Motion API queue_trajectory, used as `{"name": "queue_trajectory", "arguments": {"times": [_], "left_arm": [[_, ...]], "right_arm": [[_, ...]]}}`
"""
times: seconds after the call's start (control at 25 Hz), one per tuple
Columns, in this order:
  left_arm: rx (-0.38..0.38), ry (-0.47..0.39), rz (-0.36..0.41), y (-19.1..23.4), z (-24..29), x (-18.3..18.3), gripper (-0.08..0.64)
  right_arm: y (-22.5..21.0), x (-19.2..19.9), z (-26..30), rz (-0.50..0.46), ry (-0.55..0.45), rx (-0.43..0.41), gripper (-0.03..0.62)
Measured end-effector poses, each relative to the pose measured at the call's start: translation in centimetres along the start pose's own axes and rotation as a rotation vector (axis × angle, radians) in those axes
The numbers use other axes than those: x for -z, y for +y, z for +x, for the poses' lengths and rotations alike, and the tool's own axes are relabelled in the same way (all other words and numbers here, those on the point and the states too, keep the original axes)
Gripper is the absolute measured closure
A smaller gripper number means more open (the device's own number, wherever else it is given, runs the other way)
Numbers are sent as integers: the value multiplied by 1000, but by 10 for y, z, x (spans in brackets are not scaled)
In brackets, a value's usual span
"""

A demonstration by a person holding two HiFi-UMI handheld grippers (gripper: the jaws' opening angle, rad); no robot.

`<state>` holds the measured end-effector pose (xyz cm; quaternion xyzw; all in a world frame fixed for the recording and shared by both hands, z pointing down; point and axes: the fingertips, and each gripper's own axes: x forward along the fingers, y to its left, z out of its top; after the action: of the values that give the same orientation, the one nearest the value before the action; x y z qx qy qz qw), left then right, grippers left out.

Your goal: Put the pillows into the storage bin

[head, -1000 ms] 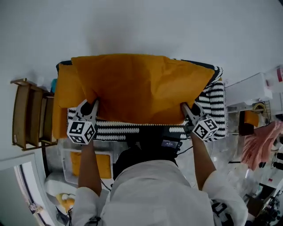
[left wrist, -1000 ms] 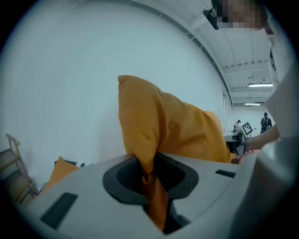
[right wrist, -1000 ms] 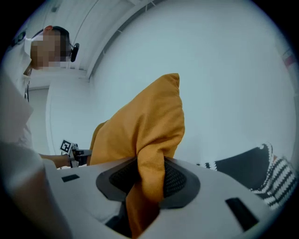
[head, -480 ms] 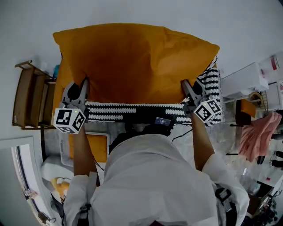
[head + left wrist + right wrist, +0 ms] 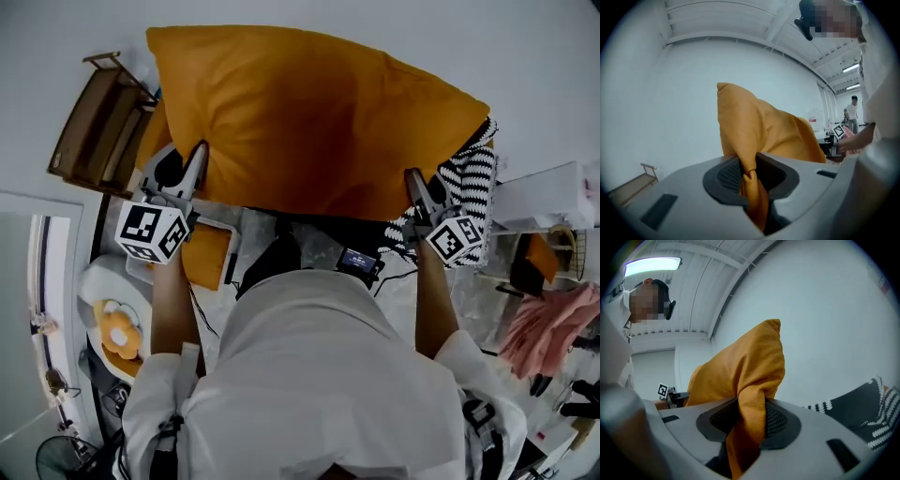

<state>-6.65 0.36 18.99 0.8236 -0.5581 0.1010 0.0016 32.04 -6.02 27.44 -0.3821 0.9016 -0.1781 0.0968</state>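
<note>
Left gripper (image 5: 195, 157) is clamping one corner of the orange pillow (image 5: 309, 112); right gripper (image 5: 413, 183) is pinching the opposite corner. Pillow is hanging stretched between both grippers, ahead of the jaws. Striped pillow (image 5: 466, 173) is lying just beside the right gripper.

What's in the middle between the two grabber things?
The orange pillow. In the head view it fills the whole stretch from the left gripper to the right gripper, and each one pinches a corner of it.
</note>
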Motion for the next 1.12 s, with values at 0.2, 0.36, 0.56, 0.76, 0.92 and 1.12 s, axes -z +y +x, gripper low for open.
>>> {"name": "queue_trajectory", "arguments": {"times": [0.2,0.36,0.56,0.76,0.92,1.12], "left_arm": [[-33,40,-24,-41,-56,19,480],[-75,58,-47,-59,-91,24,479],[-133,90,-71,-60,-151,28,477],[-198,102,-94,-53,-188,40,476],[-240,118,-125,-46,-210,55,476],[-285,136,-164,-15,-260,80,476]], "right_arm": [[15,27,-40,39,44,-58,434],[26,40,-53,60,55,-103,434],[66,57,-58,110,55,-146,434],[94,74,-53,129,73,-193,434],[109,91,-47,149,104,-217,434],[157,126,-33,176,162,-240,433]]}}
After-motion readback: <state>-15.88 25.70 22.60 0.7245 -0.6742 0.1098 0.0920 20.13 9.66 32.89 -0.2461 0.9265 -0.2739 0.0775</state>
